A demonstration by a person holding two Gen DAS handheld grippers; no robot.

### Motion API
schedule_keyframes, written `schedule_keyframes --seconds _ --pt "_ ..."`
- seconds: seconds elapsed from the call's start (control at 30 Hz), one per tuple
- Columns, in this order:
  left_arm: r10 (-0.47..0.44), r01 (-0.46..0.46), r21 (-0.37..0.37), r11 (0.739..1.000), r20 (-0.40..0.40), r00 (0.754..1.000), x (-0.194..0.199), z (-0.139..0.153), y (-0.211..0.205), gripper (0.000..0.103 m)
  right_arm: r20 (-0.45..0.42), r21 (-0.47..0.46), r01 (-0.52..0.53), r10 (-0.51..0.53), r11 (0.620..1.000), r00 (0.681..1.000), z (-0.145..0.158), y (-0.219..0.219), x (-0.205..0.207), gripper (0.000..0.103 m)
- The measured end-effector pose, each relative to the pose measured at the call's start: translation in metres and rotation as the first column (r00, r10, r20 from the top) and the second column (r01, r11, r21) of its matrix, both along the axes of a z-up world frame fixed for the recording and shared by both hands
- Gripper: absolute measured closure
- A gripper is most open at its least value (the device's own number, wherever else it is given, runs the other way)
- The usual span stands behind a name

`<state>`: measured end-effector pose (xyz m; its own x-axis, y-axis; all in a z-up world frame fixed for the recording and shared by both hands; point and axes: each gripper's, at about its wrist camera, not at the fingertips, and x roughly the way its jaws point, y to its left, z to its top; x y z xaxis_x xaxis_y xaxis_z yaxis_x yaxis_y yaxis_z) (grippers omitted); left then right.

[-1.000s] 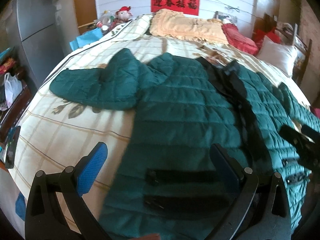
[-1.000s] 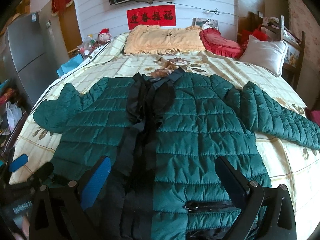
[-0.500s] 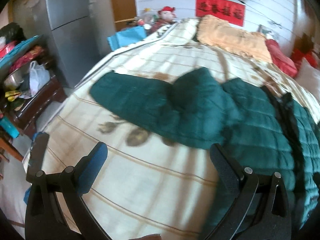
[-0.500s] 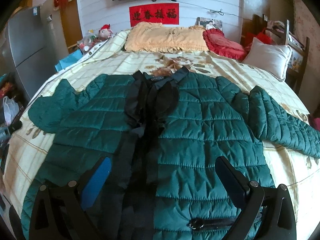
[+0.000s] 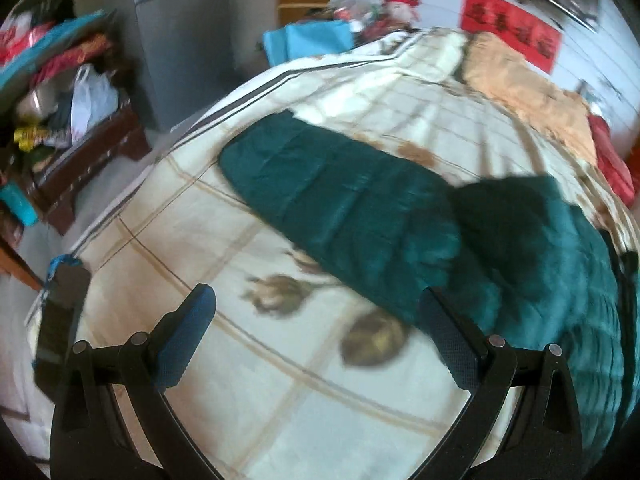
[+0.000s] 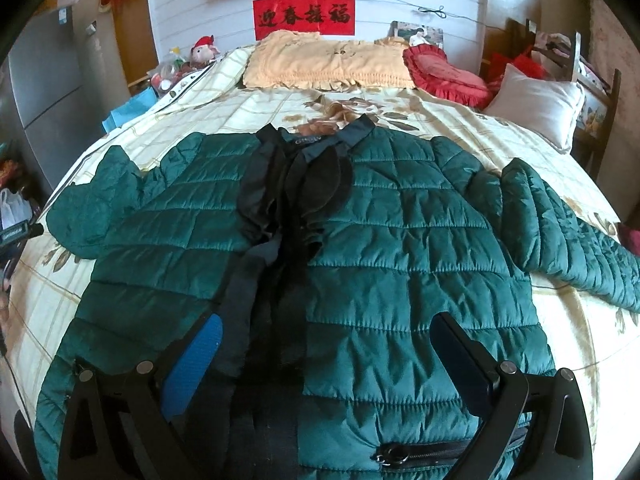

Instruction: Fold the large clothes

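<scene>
Bedspread (image 6: 248,116) holds jacket (image 6: 400,248), collar toward pillows; both tools (image 5: 316,332) (image 6: 326,356) spread.

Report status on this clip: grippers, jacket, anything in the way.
Left gripper open, empty, over bedspread near sleeve. Right gripper open, empty, over jacket. Jacket flat, unfolded, sleeves spread. Nothing in the way.

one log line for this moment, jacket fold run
stage: pre-fold | jacket: flat on bed, front up | left hand-held gripper: open, facing left sleeve | right hand-held gripper: open above hem
</scene>
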<state>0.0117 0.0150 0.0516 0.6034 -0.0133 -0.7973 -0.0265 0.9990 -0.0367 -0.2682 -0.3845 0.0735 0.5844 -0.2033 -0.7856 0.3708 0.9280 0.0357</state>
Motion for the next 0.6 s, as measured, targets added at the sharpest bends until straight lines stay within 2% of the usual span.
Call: schedule_keyframes --seconds 0.2,0.4,0.5,0.6 --pt "0.113 -0.114 -0.001 0.994 -0.059 0.992 0.058 -0.020 0.031 0.001 -0.002 0.007 -0.014 0.014 1.000 1.000 0.001 0.003 0.006 0.000" --pt "0.202 -0.217 -0.106 0.970 -0.138 0.970 0.099 -0.043 0.052 0.001 -0.009 0.026 -0.021 0.021 0.999 1.000 0.000 0.003 0.014 0.000" --pt "0.225 -0.239 -0.146 0.960 -0.102 0.969 0.110 -0.043 0.056 0.001 -0.017 0.025 -0.022 0.022 0.999 1.000 -0.003 0.003 0.017 0.000" --pt "0.209 -0.221 -0.172 0.960 -0.085 0.974 0.120 -0.041 0.054 0.019 -0.031 0.029 -0.019 0.020 0.999 0.999 -0.006 0.002 0.021 0.000"
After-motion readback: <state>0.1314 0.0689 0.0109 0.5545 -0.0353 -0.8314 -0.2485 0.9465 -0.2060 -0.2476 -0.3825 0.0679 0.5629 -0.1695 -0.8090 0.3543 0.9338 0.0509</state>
